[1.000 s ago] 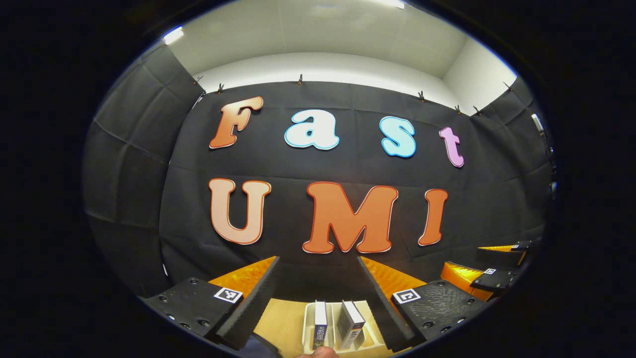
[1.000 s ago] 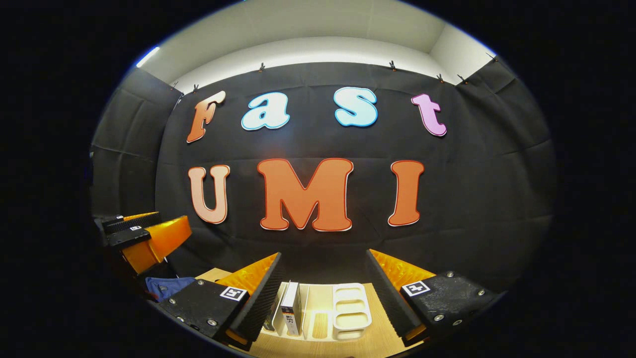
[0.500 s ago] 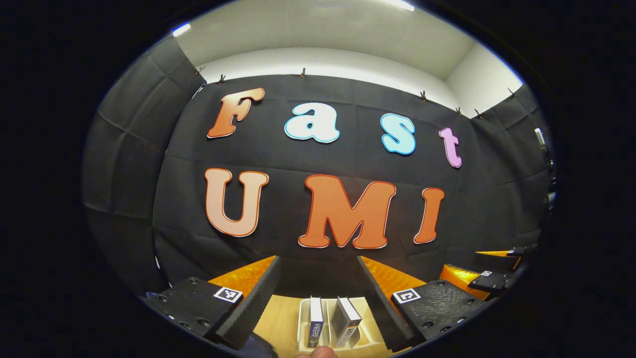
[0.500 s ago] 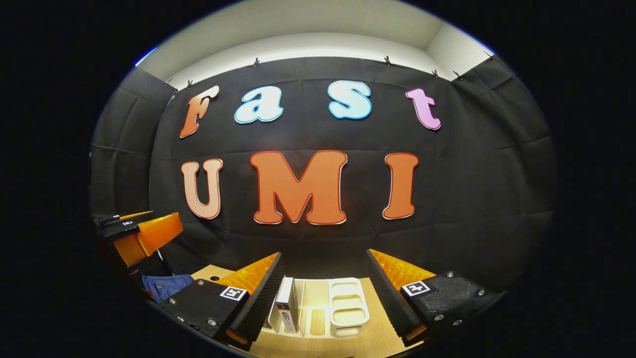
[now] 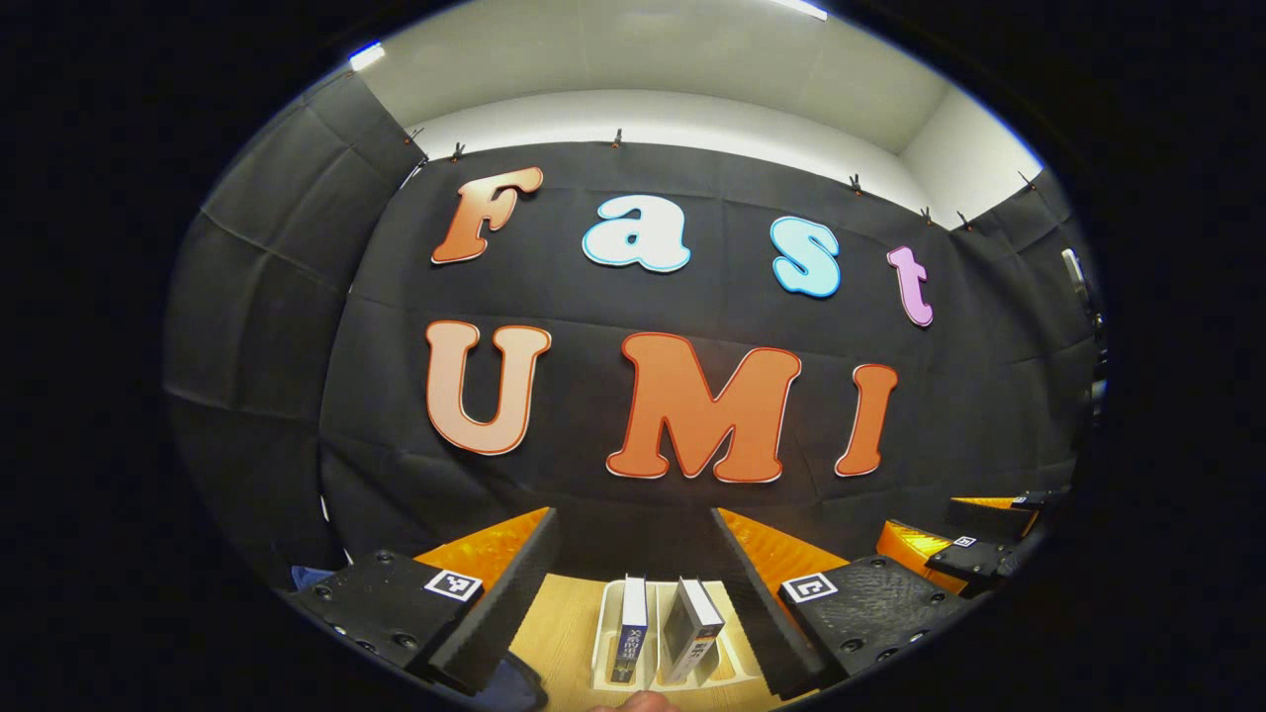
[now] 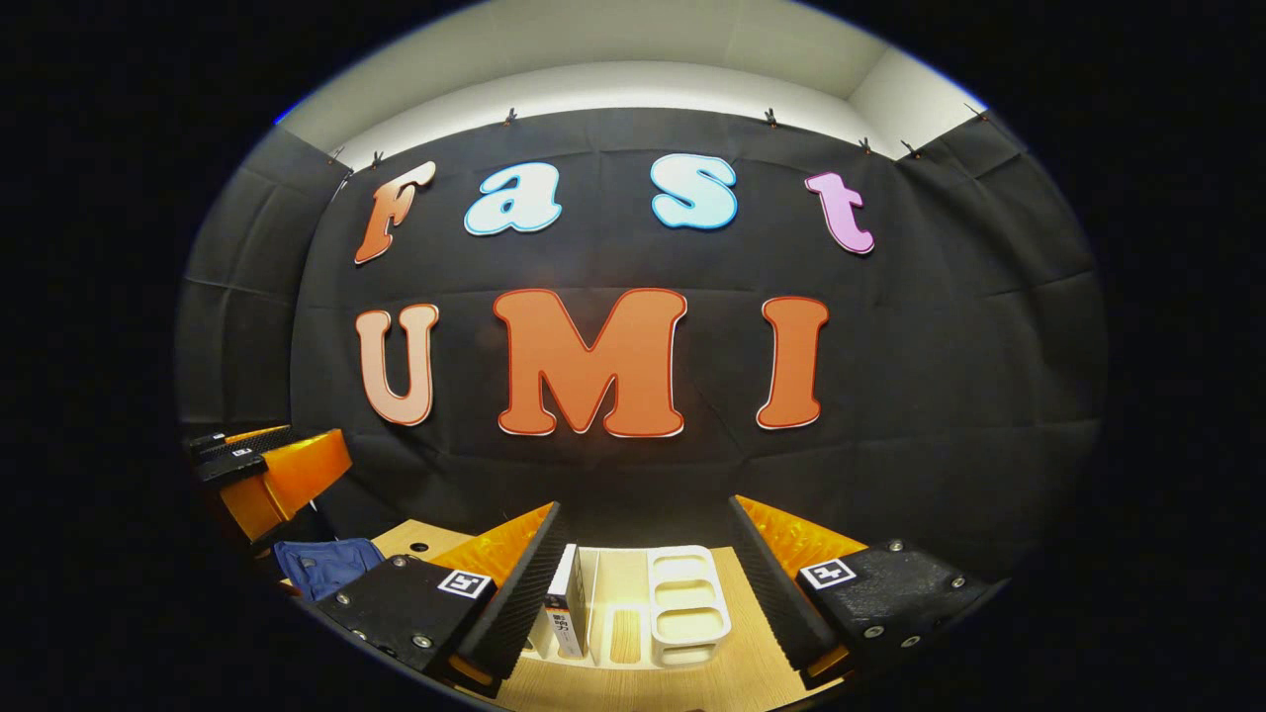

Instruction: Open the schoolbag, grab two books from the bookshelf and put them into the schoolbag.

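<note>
Judging from how things lie, the task stands at its very start, with no step visibly completed. Two books stand upright in a white rack on the wooden table: in the left gripper view, the dark-spined book (image 5: pixel 630 633) sits in the rack's left slot and the grey book (image 5: pixel 695 633) leans slightly just beside it, both inside the white bookshelf (image 5: pixel 605 643). In the right gripper view that rack shows as a slotted white frame (image 6: pixel 682 608) with one book spine (image 6: pixel 565 613) visible at its left end, partly hidden behind a finger. The schoolbag appears as a patch of blue fabric (image 6: pixel 316 566) at the table's left edge, well apart from the rack; whether it is zipped or open cannot be told from so small a portion. The left gripper (image 5: pixel 633 559) hangs with its fingers spread wide, nothing between them, aimed above the books. The right gripper (image 6: pixel 643 549) is likewise spread apart and empty, pointed toward the rack. Count: two books, one rack, one bag, two grippers. Outstanding, on this evidence: opening the bag, lifting each of the two books, and placing both inside. Neither book has left the rack, and neither gripper is in contact with anything.
</note>
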Motion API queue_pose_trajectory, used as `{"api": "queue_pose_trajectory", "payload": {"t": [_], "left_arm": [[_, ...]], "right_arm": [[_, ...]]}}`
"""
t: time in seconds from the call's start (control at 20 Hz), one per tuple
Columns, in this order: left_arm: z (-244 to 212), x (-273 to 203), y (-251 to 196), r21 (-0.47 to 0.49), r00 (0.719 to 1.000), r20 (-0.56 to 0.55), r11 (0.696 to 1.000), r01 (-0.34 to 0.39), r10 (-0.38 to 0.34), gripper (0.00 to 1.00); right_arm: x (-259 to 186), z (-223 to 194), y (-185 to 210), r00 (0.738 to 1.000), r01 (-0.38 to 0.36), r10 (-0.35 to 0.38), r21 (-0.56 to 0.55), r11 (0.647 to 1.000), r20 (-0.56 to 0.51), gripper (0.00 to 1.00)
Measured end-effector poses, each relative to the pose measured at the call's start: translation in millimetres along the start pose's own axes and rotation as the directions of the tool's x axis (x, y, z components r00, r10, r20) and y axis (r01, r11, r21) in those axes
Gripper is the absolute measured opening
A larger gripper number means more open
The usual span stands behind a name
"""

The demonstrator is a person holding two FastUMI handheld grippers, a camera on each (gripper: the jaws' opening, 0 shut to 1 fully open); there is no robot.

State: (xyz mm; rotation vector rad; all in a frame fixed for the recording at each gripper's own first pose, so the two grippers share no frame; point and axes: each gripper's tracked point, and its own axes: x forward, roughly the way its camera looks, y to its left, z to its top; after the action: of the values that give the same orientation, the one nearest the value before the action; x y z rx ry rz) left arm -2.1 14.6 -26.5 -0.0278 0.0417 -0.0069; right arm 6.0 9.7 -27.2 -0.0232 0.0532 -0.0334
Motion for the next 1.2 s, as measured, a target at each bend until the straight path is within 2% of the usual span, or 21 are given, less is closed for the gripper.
{"api": "queue_pose_trajectory", "payload": {"t": [0.25, 0.4, 1.2], "left_arm": [[1.1, -3.8, 7.4, 0.003, 1.000, 0.017, 1.000, -0.019, 0.019, 0.93], [-12.2, -3.5, 15.0, 0.004, 0.999, -0.015, 0.999, -0.042, 0.042, 0.93], [-36.0, -4.5, 27.5, 0.038, 0.997, -0.068, 0.998, -0.042, 0.045, 0.93]], "right_arm": [[2.3, -6.4, 4.3, 1.000, -0.012, 0.012, -0.008, 1.000, -0.012, 0.97], [3.9, -9.7, 6.8, 1.000, -0.020, 0.020, -0.017, 1.000, -0.023, 0.97], [8.2, -28.4, 8.7, 0.998, -0.024, 0.022, -0.027, 0.999, -0.063, 0.97]]}}
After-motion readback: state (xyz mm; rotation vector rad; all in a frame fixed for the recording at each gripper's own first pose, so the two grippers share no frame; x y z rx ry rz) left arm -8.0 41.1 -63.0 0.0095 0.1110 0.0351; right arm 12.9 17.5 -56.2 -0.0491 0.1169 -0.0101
